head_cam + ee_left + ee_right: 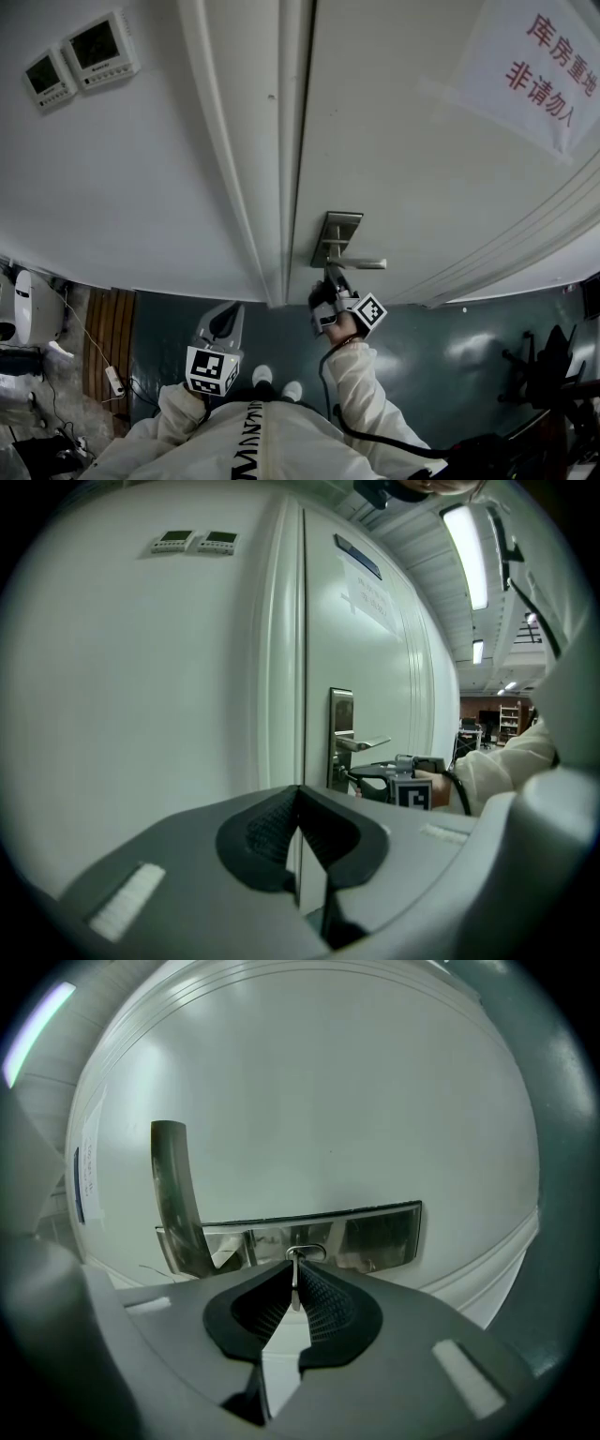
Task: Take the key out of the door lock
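My right fingers (323, 1302) clenched on the key (295, 1262), key seated in the metal lock plate (375, 1232) on the white door (328, 1101), just beside the lever handle (173, 1194), my left fingers (262, 832) pressed together on nothing, held well apart from the lock

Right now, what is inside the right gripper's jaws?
The key, seen edge-on as a thin metal strip, pinched between the right gripper pads just in front of the lock plate. Its blade cannot be seen; pads and plate cover it.
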`<state>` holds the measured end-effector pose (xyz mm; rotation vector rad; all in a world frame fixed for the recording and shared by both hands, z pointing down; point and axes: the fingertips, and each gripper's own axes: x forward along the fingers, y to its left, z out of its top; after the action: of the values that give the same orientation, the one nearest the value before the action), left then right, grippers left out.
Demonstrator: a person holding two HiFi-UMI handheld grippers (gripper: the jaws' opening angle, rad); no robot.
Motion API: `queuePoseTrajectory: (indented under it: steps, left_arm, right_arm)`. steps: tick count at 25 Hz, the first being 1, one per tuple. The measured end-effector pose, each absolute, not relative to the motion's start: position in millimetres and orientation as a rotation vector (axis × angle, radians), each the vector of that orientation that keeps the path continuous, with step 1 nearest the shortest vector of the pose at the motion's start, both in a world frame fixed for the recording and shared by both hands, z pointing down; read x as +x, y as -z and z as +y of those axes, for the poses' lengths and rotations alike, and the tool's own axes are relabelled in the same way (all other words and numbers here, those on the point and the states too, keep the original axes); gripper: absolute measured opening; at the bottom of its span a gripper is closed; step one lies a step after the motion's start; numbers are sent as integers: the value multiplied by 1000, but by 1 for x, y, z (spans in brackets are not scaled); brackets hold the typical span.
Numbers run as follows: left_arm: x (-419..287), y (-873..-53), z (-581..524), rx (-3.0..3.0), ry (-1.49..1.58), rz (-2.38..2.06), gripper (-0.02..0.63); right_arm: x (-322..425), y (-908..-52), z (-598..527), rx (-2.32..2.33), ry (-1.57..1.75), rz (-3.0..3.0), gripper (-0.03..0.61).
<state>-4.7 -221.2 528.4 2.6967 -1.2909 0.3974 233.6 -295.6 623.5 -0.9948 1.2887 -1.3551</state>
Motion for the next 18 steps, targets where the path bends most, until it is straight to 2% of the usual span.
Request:
queuePoseTrajectory:
  steps: [18]
  left_arm:
    - [-4,-529,-210,2699,-402,-1290,-1]
  right_arm:
    - [233,-620,-294,-1028,1373,1292,25]
